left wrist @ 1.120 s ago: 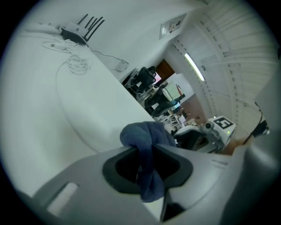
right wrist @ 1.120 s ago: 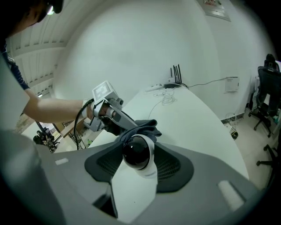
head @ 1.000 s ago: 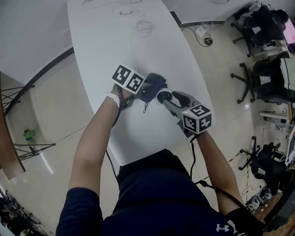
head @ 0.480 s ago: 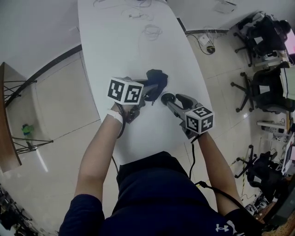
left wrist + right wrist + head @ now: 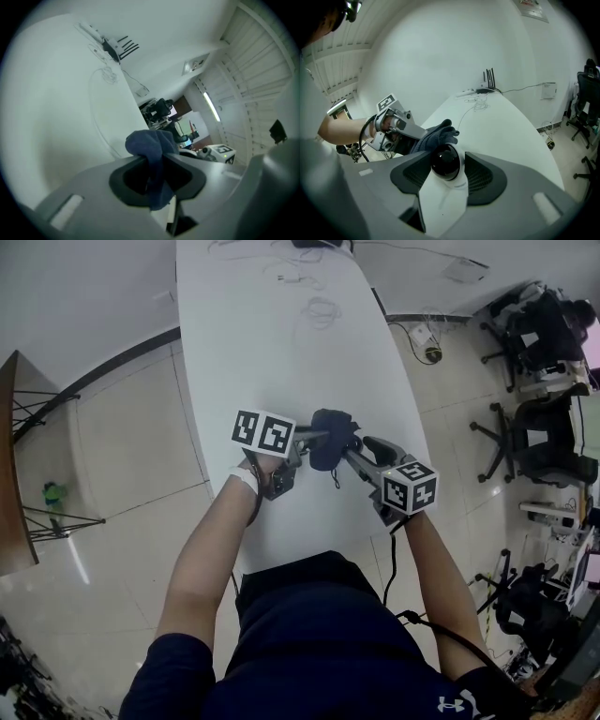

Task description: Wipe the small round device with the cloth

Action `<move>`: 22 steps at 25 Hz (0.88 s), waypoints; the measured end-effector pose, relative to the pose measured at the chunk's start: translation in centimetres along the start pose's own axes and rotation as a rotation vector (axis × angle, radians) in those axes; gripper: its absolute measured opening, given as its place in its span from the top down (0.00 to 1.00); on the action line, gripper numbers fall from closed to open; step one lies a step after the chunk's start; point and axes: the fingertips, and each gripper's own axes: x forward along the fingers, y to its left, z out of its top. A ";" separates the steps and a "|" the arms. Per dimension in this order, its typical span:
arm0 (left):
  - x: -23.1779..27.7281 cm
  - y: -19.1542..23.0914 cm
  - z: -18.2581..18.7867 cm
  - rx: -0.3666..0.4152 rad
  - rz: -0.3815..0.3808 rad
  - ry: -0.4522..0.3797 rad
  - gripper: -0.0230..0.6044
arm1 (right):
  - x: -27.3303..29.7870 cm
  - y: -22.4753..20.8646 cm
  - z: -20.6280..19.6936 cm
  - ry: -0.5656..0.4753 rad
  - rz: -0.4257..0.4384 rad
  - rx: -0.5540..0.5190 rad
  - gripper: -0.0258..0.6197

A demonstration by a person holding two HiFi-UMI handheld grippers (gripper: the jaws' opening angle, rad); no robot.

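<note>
Device: the small round device (image 5: 446, 162) has a white body with a glossy black dome. It is held over the near half of the white table (image 5: 272, 352), toward that table's right edge.
Right gripper: the right gripper (image 5: 353, 455) (image 5: 448, 174) is clenched on the device, with a jaw pressed against each side of the white body and the dome facing outward past the jaw tips.
Cloth: the dark blue cloth (image 5: 331, 448) (image 5: 435, 135) is bunched against the far side of the dome and touches it. From the head view it covers the device entirely, over the same near part of the table.
Left gripper: the left gripper (image 5: 313, 437) (image 5: 153, 165) has its jaws closed on a fold of the cloth (image 5: 151, 146). One end of the cloth bulges beyond the jaw tips and the other hangs down behind them.
Grippers' relation: the tips meet at the cloth over the table, left gripper coming from the table's left side, right gripper from its right.
Marker cubes: the left cube (image 5: 263, 432) sits above the table's near-left part, and the right cube (image 5: 410, 486) is at the table's near-right edge.
Far end of table: loose cables (image 5: 319, 307) lie there, and a black unit with upright antennas (image 5: 489, 77) stands at the end.
Beyond the table's right side: black office chairs (image 5: 539, 442) stand on the tiled floor.
</note>
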 end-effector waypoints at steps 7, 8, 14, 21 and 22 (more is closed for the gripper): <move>-0.1 4.1 -1.5 0.034 0.178 0.054 0.84 | -0.1 0.0 0.2 -0.015 -0.001 0.006 0.61; 0.0 4.5 -1.9 0.044 0.202 0.061 0.84 | -0.1 0.0 0.2 -0.018 -0.001 0.007 0.61; 0.4 6.1 -2.8 0.124 0.389 0.067 0.84 | -0.2 0.1 0.1 -0.026 -0.002 0.005 0.61; -0.5 6.5 -2.8 0.466 0.692 0.128 0.84 | -0.1 0.0 0.0 -0.026 -0.010 0.009 0.61; -0.8 5.9 -2.9 0.463 0.677 0.109 0.84 | -0.1 0.0 0.0 -0.026 -0.009 0.009 0.61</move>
